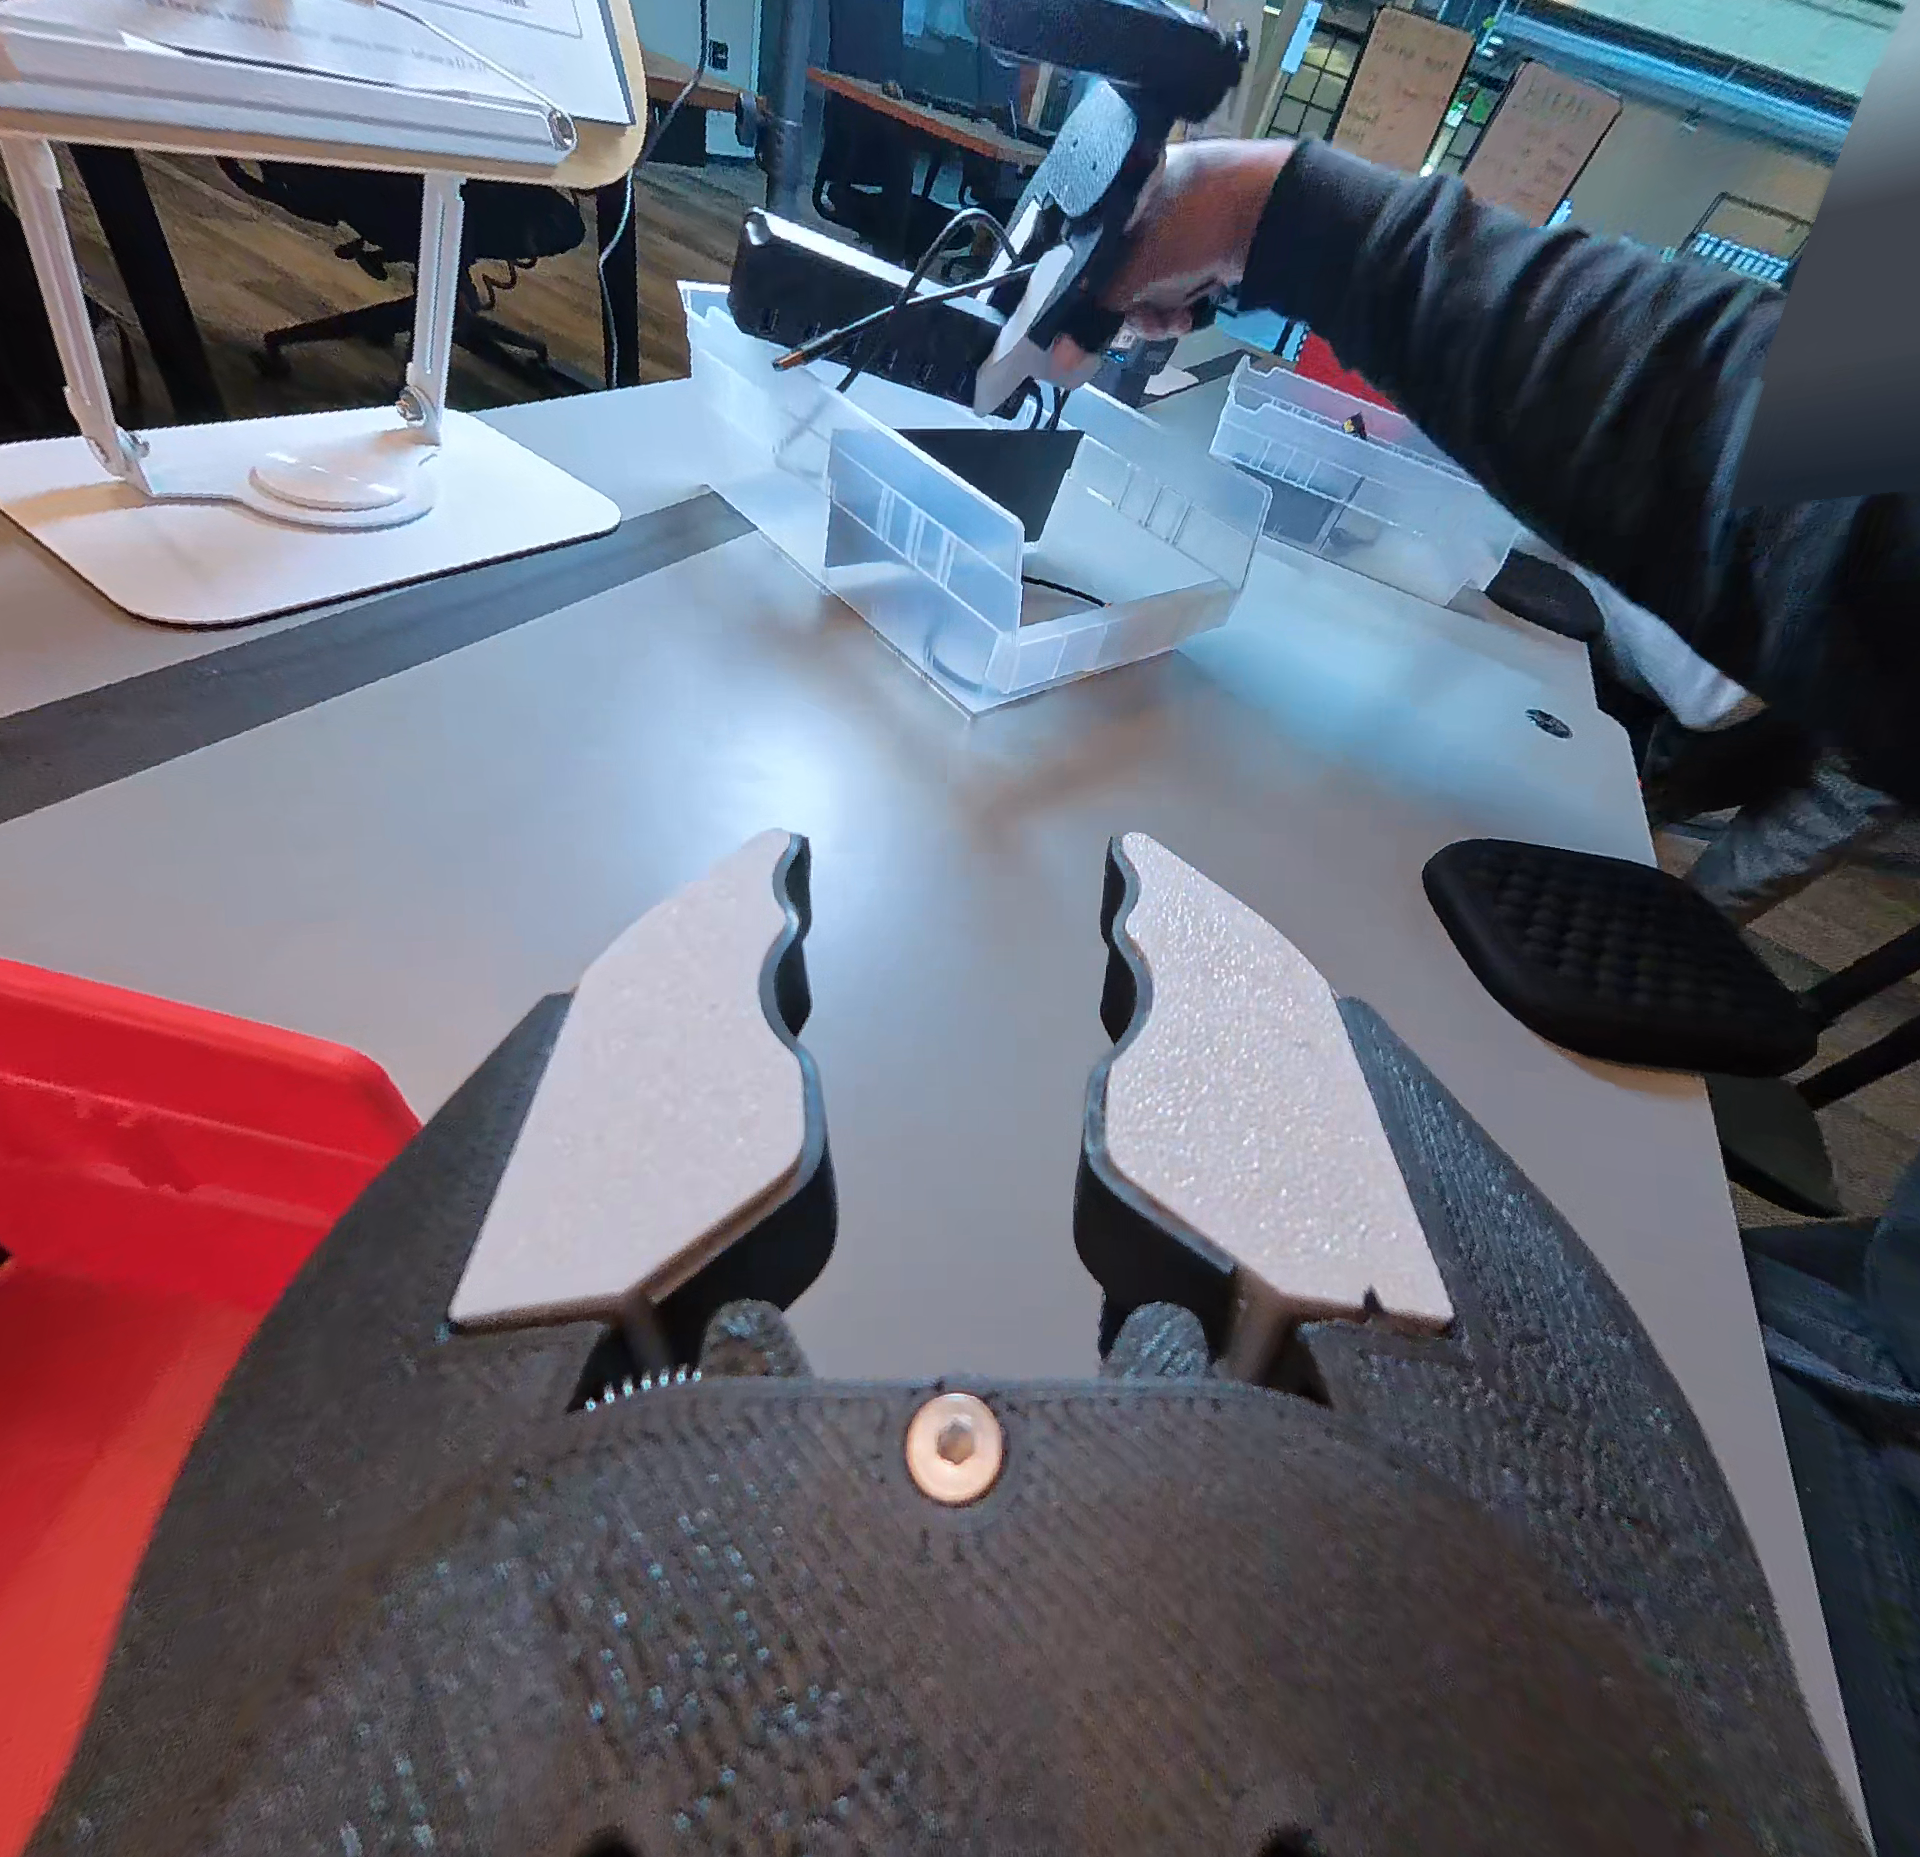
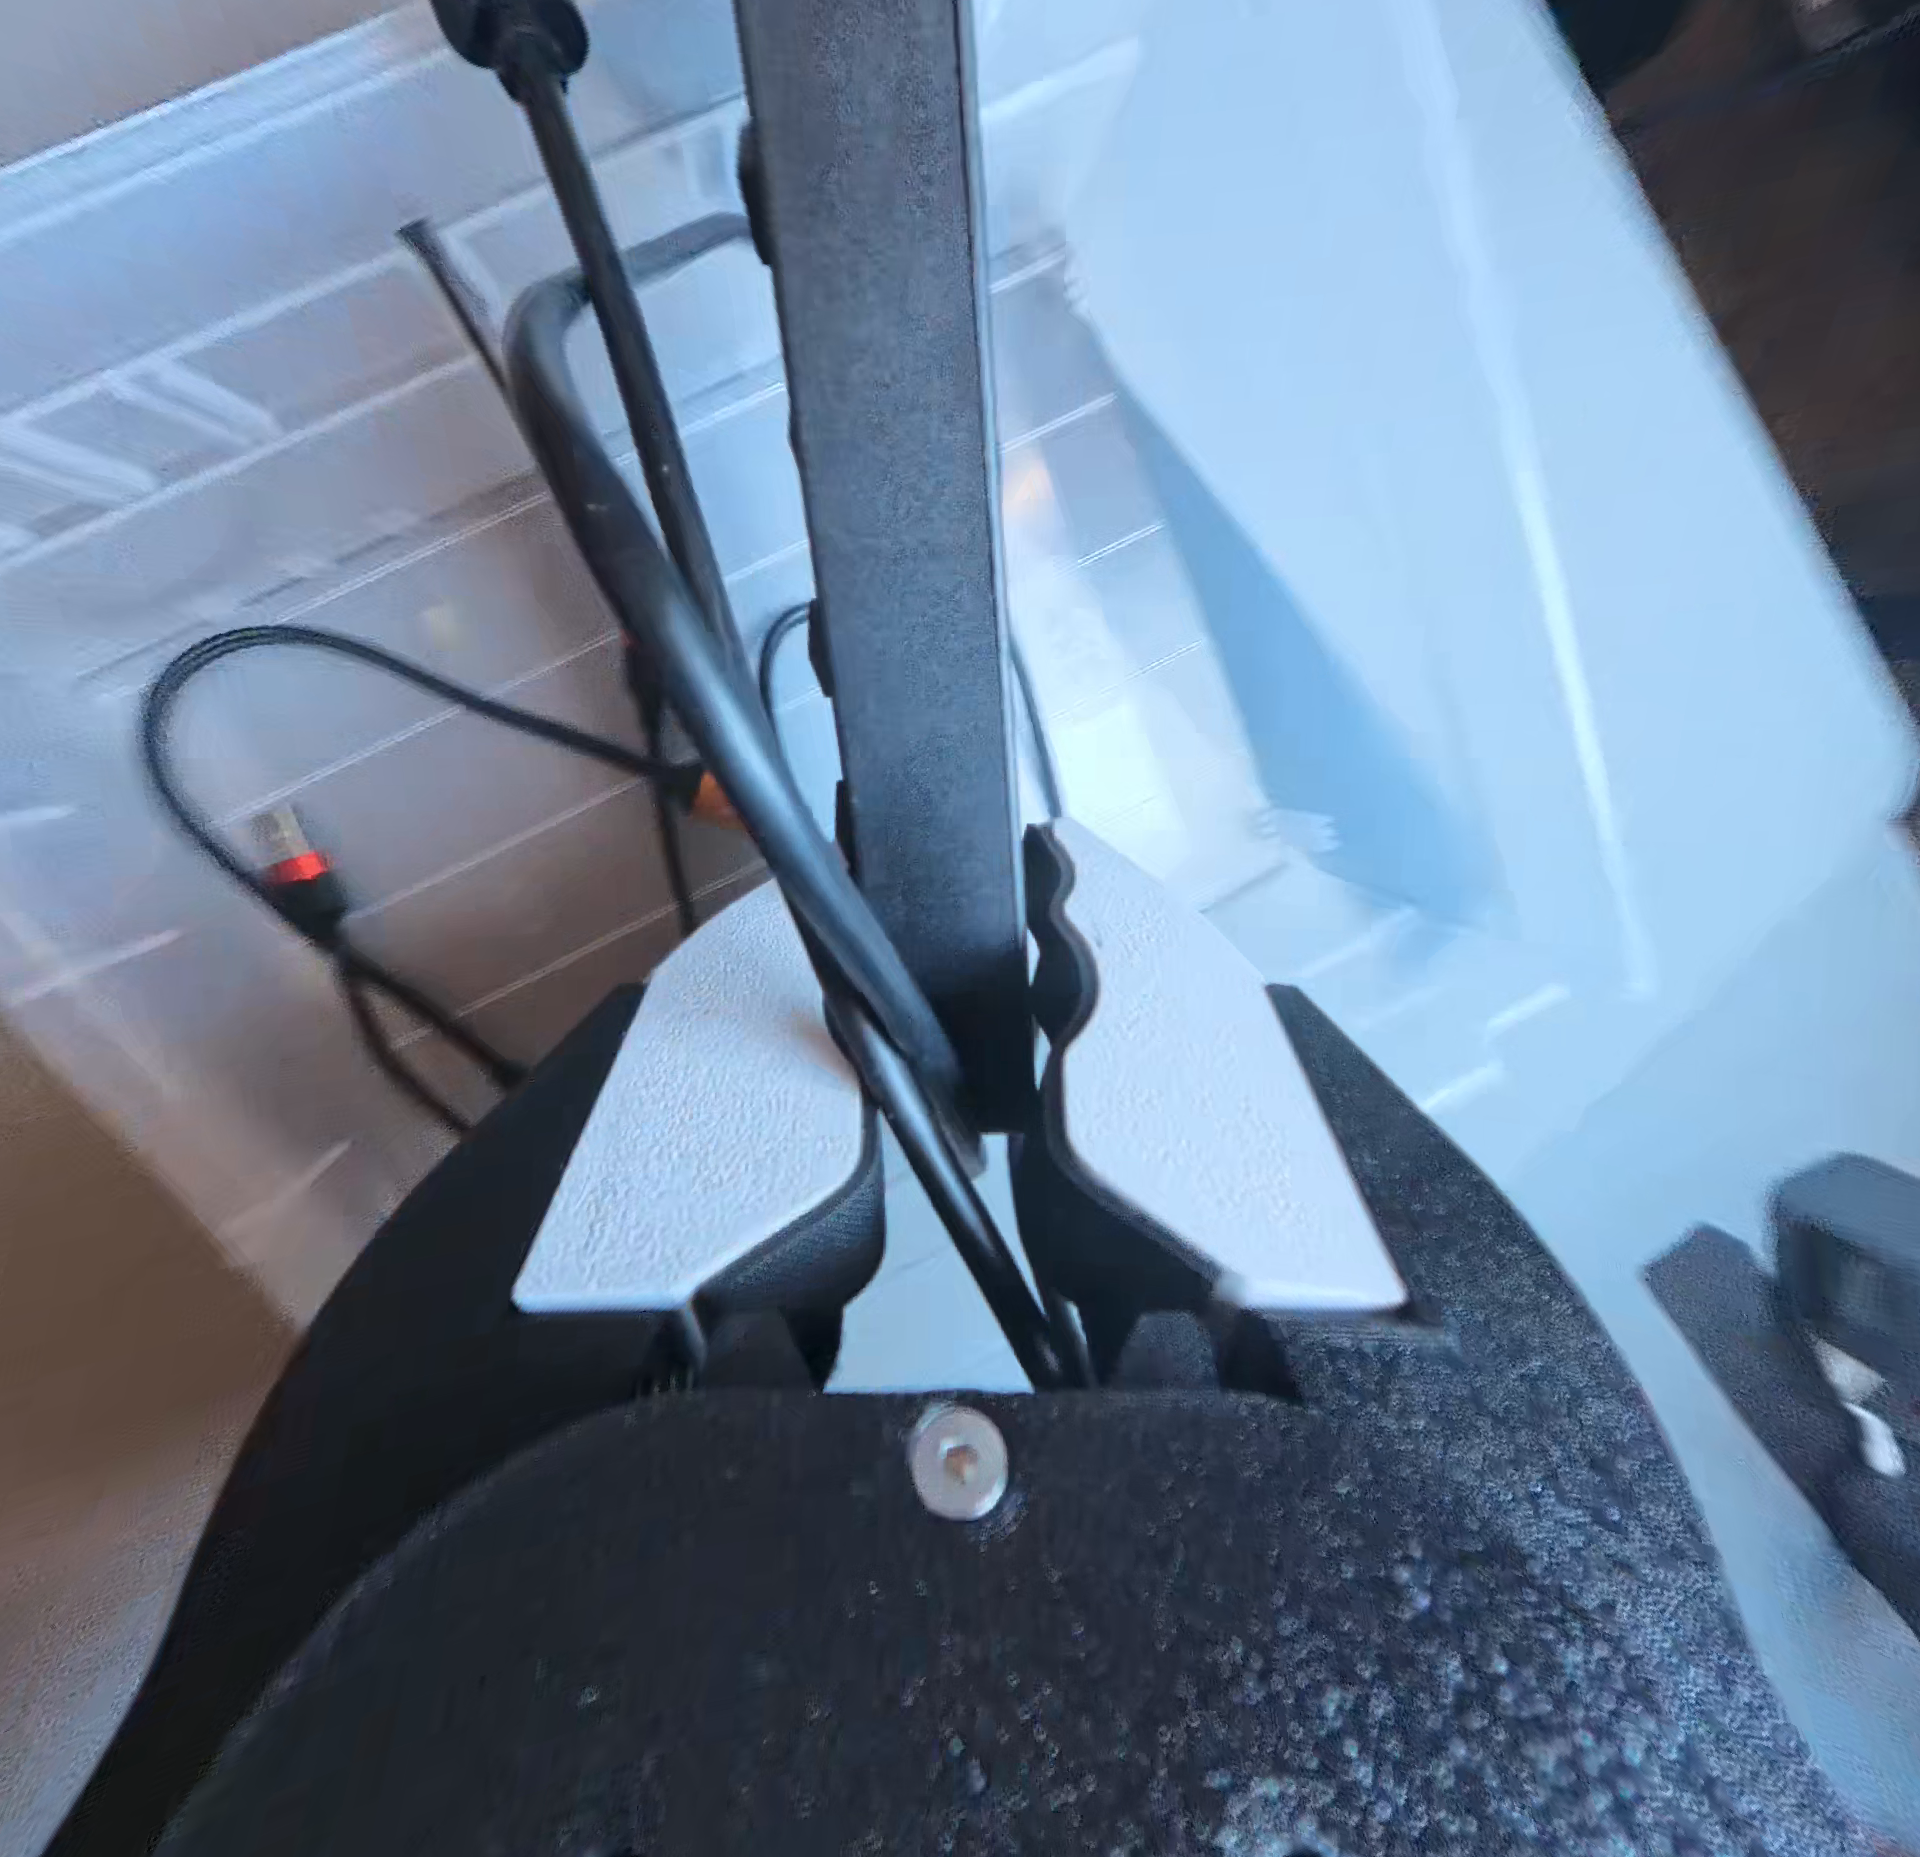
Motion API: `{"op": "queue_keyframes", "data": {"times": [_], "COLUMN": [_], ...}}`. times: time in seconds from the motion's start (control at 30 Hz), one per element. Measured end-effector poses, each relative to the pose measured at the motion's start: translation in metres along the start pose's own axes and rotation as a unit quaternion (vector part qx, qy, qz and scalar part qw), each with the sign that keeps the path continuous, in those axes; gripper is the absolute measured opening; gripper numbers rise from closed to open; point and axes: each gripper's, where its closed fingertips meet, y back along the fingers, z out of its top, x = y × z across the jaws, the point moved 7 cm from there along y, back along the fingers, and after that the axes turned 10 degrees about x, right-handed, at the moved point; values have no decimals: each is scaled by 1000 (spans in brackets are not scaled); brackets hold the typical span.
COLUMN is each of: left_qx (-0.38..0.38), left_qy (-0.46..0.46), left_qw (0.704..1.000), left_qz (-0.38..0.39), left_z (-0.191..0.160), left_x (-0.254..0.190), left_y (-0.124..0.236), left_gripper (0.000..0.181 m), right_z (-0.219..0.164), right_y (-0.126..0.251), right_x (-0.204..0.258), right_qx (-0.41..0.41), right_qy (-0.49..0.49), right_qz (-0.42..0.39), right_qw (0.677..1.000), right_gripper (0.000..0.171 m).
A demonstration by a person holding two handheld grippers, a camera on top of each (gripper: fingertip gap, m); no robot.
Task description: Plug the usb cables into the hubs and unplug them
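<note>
Right tool clamped on a black hub above the clear tray; left tool idle and wide over the tabletop

We find the left tool [image 1: 954,934] with its jaws spread wide and nothing between them, hovering above the bare grey tabletop [image 1: 727,768], with a red bin [image 1: 156,1184] just beside it on its left. We find the right tool [image 2: 961,976] closed narrow on the end of a long black hub [image 2: 883,457], with a black cable [image 2: 665,602] caught against the hub between the pads. In the left wrist view the right tool [image 1: 1023,363] hangs over a clear plastic tray [image 1: 1091,644], held by a hand [image 1: 1184,238] in a dark sleeve. Loose usb cables lie in the tray, one with a red-collared plug [image 2: 286,851] and one with an orange tip [image 2: 707,794]. A white stand [image 1: 291,498] sits well apart at the far left
</note>
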Motion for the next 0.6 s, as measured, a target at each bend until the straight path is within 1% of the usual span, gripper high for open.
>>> {"op": "queue_keyframes", "data": {"times": [0.1, 0.17, 0.27, 0.37, 0.43, 0.5, 0.6], "left_qx": [10, 18, 29, 34, 38, 41, 42], "left_qy": [5, 7, 9, 9, 6, 3, -1], "left_qw": [1000, 1000, 1000, 999, 999, 999, 999], "left_qz": [-4, -3, -3, -2, -2, -2, -2], "left_z": [-3, -6, -9, -10, -11, -11, -10], "left_x": [1, 3, 5, 6, 5, 4, 1], "left_y": [-2, -4, -7, -9, -10, -11, -11], "left_gripper": [54, 54, 54, 54, 54, 54, 54], "right_z": [-1, -3, -3, -3, -2, -3, -5], "right_y": [0, 2, 13, 30, 42, 49, 56], "right_x": [-12, -25, -44, -67, -73, -75, -68], "right_qx": [32, 47, 42, 19, -18, -41, -64], "right_qy": [-32, -52, -65, -76, -84, -100, -108], "right_qz": [72, 70, 23, -96, -148, -157, -134], "right_qw": [996, 995, 997, 992, 985, 982, 983], "right_gripper": [29, 41, 51, 52, 52, 53, 62]}}
